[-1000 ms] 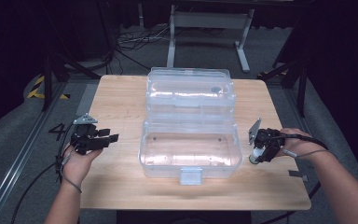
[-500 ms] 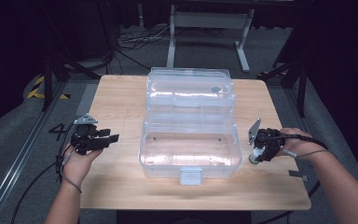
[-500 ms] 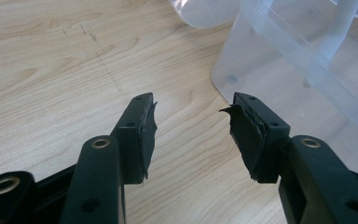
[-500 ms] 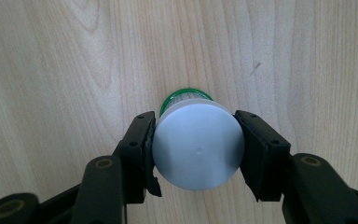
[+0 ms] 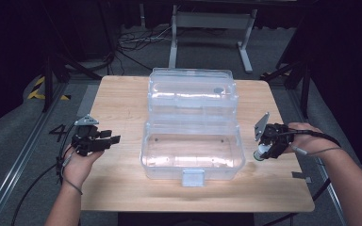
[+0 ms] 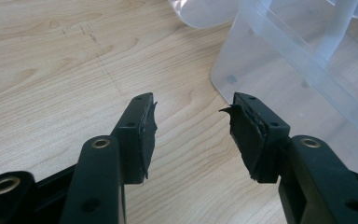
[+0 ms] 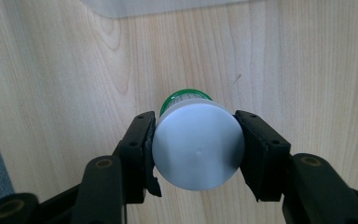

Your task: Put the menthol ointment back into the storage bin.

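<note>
- Left tool: held low over the counter at the left, jaws standing apart with nothing between them; in the left gripper view its worn black pads frame bare wood, with a corner of the clear box just ahead to the right.
- Clear box, centre of the counter: a see-through plastic case lying open, its lid folded back on the far side and a latch tab on the near wall. The near half looks empty. Thin walls suggest it is light and would slide if nudged.
- Small bottle: the working item, seen from above in the right gripper view as a flat grey cap with a green rim behind it. It sits at the right of the box, over the counter, clamped by the right tool. Whether its base touches the wood cannot be told.
- Handling: likely rigid, light plastic. The cap is round and smooth, so it could twist or slip between flat pads; the hold shown, both pads square on opposite sides of the cap, appears sound. A grip lower on the body might steady it more.
- Right tool: closed on the bottle's cap, both pads pressing its sides.
</note>
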A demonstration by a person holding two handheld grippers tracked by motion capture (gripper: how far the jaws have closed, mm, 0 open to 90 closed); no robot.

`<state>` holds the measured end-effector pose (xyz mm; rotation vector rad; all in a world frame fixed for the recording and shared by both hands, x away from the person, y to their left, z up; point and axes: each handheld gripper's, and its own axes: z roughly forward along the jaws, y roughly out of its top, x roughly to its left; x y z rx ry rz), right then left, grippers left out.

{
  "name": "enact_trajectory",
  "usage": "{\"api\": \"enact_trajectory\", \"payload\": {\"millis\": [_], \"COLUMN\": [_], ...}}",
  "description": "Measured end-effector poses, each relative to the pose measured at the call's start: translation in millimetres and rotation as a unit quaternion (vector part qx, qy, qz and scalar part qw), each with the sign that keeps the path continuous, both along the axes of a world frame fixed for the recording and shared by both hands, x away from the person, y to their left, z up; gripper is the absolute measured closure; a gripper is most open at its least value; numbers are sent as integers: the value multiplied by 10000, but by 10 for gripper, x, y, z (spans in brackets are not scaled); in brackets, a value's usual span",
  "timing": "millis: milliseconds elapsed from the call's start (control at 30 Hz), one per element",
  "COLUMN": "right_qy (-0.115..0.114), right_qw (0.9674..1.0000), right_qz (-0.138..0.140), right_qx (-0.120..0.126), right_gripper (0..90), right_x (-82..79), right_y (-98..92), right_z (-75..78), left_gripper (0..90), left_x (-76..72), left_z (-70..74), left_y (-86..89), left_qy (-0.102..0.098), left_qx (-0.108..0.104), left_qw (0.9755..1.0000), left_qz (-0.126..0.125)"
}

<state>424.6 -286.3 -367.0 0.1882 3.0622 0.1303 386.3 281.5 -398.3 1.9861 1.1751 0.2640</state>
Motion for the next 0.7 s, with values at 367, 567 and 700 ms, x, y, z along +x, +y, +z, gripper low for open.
{"api": "enact_trajectory", "payload": {"millis": [367, 567, 700], "right_qy": [-122, -173, -190], "right_qw": [9999, 9998, 9996], "right_qz": [62, 127, 180], "right_qx": [47, 50, 61], "right_gripper": [501, 502, 502], "right_x": [-45, -93, -130], "right_y": [89, 166, 220], "right_z": [320, 463, 560], "left_gripper": [507, 508, 509], "left_x": [-3, -4, -1], "left_z": [5, 8, 7], "left_y": [1, 6, 5], "left_qy": [-2, -16, -13], "left_qx": [-27, -30, -33], "left_qw": [10000, 10000, 10000], "left_qz": [-6, 0, -4]}}
